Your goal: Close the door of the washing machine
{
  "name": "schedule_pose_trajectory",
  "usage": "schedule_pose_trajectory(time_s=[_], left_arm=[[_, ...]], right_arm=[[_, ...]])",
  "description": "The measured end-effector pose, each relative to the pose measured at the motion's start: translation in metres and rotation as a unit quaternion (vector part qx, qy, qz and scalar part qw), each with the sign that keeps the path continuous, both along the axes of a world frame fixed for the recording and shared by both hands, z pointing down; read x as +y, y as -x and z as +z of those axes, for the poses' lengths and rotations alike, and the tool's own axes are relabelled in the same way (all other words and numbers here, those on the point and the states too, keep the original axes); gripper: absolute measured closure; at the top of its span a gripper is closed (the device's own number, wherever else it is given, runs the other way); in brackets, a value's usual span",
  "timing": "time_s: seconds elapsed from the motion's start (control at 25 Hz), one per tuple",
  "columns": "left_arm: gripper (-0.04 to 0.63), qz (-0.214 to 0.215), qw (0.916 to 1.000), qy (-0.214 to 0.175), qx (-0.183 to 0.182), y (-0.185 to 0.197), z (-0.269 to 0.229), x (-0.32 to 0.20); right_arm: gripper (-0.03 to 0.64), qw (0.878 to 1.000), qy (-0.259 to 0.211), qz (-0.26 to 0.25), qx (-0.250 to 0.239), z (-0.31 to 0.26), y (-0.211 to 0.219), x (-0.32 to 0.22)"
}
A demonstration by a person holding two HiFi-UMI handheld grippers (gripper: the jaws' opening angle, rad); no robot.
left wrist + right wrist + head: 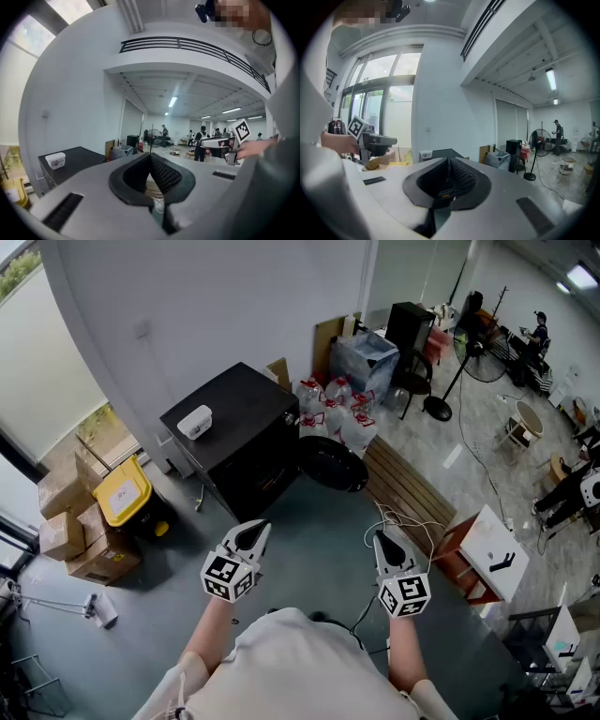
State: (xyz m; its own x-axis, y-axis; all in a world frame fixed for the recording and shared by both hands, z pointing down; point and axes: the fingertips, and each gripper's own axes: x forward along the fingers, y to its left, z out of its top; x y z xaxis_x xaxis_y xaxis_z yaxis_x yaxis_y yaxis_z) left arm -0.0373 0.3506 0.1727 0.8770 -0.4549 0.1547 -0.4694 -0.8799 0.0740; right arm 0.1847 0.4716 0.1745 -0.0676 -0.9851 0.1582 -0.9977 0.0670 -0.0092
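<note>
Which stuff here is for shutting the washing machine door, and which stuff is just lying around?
For the job:
washing machine
its round door, hanging open
left claw, shut and empty
right claw, shut and empty

Just lying about:
white box on top of the machine
yellow bin
cardboard boxes
bags
fan
</note>
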Motion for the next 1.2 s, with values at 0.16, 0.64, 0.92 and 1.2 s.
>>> schedule_pose_trajectory(time_s=[0.16,0.64,0.92,1.2], left_arm=[[0.586,-0.001,1.0,0.003,0.002,0.003,0.002,0.001],[0.586,-0.006,1.0,0.007,-0.002,0.006,0.006,0.005],[0.586,-0.011,0.9999,0.009,0.0,0.002,0.005,0.008],[0.586,-0.017,0.9998,0.004,-0.004,-0.008,0.006,0.012]], right_arm=[[0.577,1.0,0.001,0.0,0.0,-0.001,0.003,0.001],[0.577,1.0,0.001,-0.005,-0.005,-0.002,0.005,0.001],[0.577,1.0,-0.009,-0.013,-0.019,-0.001,0.0,0.003],[0.574,1.0,-0.004,-0.02,-0.019,0.003,-0.013,0.004]])
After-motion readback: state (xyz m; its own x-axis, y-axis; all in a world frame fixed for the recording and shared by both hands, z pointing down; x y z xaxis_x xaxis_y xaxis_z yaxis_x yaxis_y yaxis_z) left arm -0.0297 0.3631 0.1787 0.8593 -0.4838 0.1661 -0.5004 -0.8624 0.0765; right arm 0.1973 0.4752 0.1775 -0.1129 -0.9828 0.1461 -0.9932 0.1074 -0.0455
